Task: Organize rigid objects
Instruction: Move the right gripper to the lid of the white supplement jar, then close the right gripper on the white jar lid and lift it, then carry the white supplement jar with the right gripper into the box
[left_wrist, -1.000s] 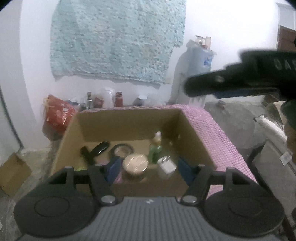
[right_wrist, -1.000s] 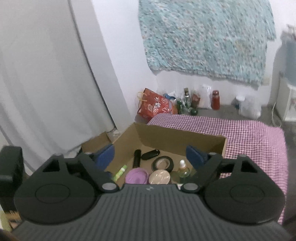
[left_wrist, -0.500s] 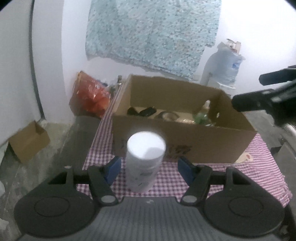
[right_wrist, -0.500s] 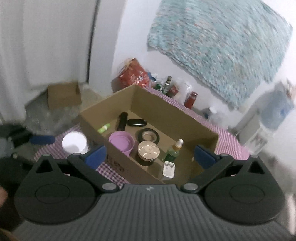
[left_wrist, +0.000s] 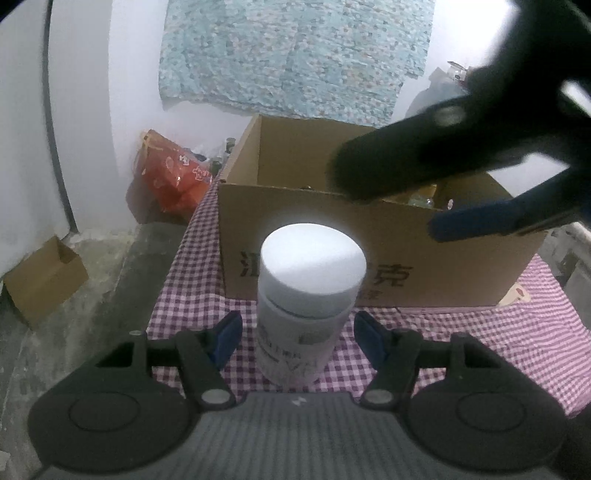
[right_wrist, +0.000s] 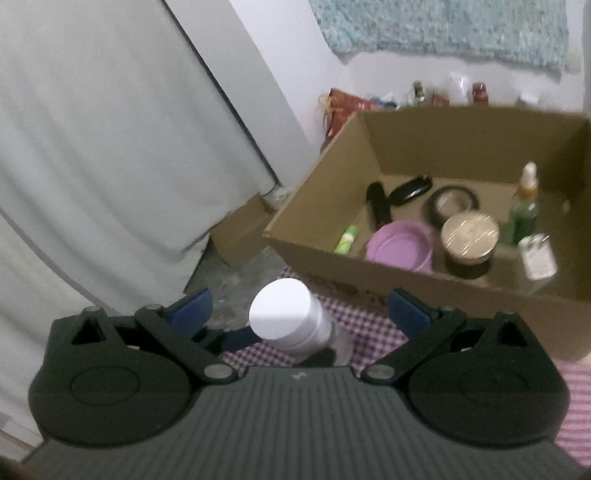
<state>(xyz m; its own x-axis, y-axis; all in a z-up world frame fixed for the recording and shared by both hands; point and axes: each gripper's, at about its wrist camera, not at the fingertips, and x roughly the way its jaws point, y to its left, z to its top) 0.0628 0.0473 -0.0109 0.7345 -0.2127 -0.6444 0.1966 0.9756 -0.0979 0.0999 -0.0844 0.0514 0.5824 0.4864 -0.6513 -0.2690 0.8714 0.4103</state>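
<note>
White plastic — the jar (left_wrist: 309, 295) stands upright on the checked cloth (left_wrist: 461, 343), its long axis vertical and its flat lid facing up. We see it between the fingers of our left gripper (left_wrist: 297, 336), which stand apart on either side with a gap showing at each pad, so nothing is clamped. Beyond the fingertips sits the cardboard box (left_wrist: 406, 258). Our right gripper (right_wrist: 299, 310) is spread wide, its jaws having just been opening — the jar lies below and between them, untouched. Past its right finger the box holds a purple lid (right_wrist: 400, 245), a gold-topped jar (right_wrist: 469, 236) and a green dropper bottle (right_wrist: 524, 210), upright.
</note>
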